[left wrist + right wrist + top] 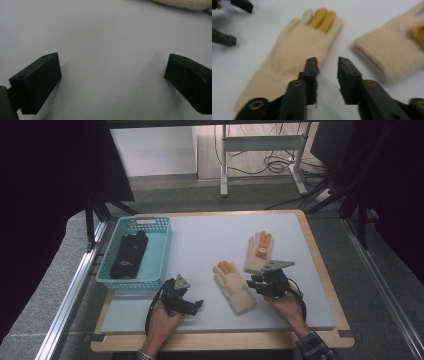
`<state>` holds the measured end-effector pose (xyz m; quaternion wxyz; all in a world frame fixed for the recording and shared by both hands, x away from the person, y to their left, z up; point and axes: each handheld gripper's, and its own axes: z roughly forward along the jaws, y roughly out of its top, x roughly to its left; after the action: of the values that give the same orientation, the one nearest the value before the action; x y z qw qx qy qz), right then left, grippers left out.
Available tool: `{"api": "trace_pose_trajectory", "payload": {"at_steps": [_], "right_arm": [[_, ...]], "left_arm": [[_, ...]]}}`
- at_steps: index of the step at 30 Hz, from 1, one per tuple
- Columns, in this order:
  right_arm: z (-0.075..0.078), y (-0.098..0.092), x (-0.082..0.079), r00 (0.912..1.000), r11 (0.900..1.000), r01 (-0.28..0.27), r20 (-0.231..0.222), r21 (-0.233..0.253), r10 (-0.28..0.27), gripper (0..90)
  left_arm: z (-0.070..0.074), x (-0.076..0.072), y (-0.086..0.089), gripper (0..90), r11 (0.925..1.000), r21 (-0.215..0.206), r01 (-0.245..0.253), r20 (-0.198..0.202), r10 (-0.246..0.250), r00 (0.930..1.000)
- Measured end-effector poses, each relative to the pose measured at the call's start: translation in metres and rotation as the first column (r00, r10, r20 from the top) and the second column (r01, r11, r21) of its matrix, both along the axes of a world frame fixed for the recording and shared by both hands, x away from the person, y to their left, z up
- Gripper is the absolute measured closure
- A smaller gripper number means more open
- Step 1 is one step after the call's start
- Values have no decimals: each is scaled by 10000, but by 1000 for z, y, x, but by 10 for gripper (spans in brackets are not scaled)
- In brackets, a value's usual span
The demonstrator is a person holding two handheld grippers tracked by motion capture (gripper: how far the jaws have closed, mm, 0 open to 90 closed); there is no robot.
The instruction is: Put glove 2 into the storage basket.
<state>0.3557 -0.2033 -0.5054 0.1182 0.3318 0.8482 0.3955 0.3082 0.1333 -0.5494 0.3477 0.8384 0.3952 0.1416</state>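
Two cream knit gloves with orange fingertips lie on the pale mat (200,240). The near glove (232,287) (297,50) lies between my two grippers, and the far glove (259,251) (387,52) sits behind it to the right. My right gripper (251,284) (328,61) hovers at the near glove's right edge, its jaws a narrow gap apart with nothing between them. My left gripper (199,305) (112,62) rests low over bare mat left of that glove, jaws wide open and empty. A cream glove edge (185,3) shows beyond them.
A teal plastic basket (131,282) stands at the table's left side with black gloves (129,254) inside. The wooden table edge (320,265) borders the mat on the right. Desk legs and cables stand on the floor beyond the table.
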Motion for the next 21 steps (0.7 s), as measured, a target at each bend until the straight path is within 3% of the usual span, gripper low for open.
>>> {"api": "trace_pose_trajectory", "payload": {"at_steps": [4, 10, 21], "right_arm": [[-11, -6, -7, 9995, 9996, -169, -264, -208, 164, 780], [-19, -4, -15, 9987, 9989, -367, -376, -308, 356, 784], [-23, 21, -30, 9929, 9935, -1122, -420, -192, 1113, 762]], "left_arm": [[0, 0, 0, 11, 10000, 32, 26, -5, -26, 10000], [0, 0, 0, 11, 10000, 29, 23, -2, -23, 10000], [0, 0, 0, 11, 10000, 30, 23, -5, -23, 10000]]}}
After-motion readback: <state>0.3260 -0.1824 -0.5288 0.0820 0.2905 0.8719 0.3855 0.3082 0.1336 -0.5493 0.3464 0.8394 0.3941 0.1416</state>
